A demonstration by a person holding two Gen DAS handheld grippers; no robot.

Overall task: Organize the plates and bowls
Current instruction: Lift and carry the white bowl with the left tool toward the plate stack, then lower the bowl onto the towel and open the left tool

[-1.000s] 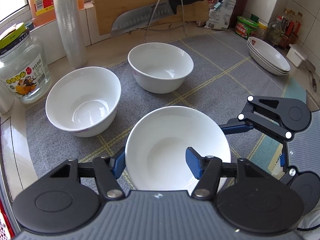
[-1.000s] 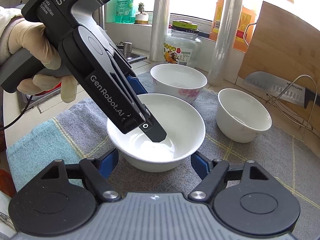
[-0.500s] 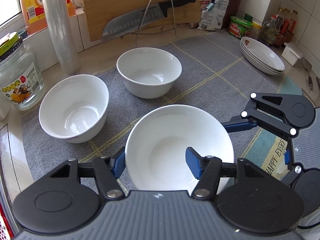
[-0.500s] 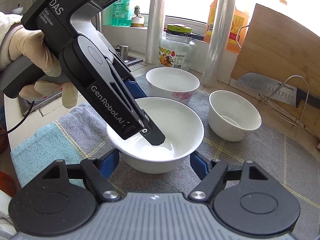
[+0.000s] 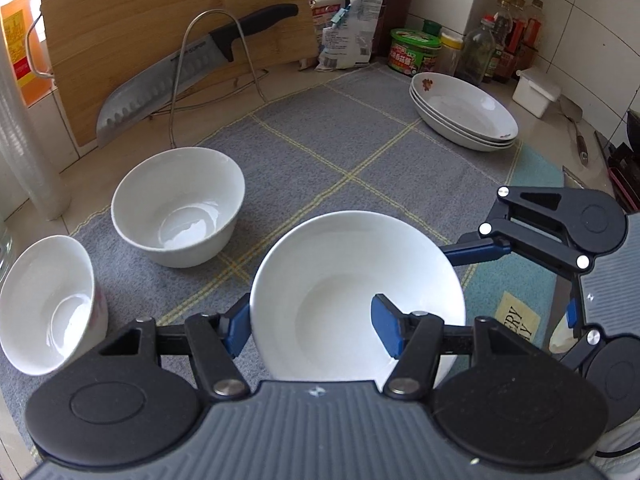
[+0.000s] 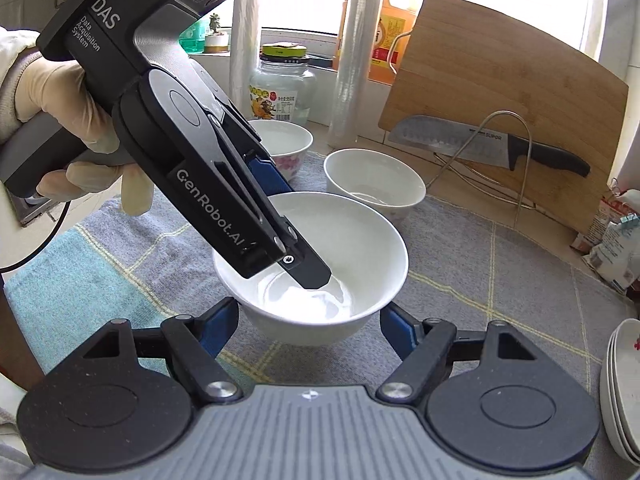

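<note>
A plain white bowl [image 5: 340, 280] [image 6: 352, 240] hangs just above the grey checked mat [image 5: 360, 148]. My left gripper [image 5: 310, 328] [image 6: 296, 248] is shut on its rim, one finger inside and one outside. My right gripper [image 6: 310, 320] clasps the bowl's lower wall from the other side, blue pads against both flanks; one of its fingers [image 5: 476, 249] shows at the bowl's right edge. Two more white bowls [image 5: 178, 204] [image 5: 44, 304] stand on the mat to the left. A stack of shallow plates [image 5: 464, 116] [image 6: 624, 392] sits at the mat's far right.
A wooden cutting board [image 5: 160, 20] with a large knife [image 5: 180, 68] on a wire rack leans at the back. A glass jar [image 6: 284, 84] and a film roll [image 6: 356, 60] stand by the window. Bottles [image 5: 496, 40] and a white box [image 5: 536, 90] crowd the right corner.
Both grippers have carried the bowl to the right and slightly up. The two standing bowls have slid left in the left wrist view, and the plate stack has come closer.
</note>
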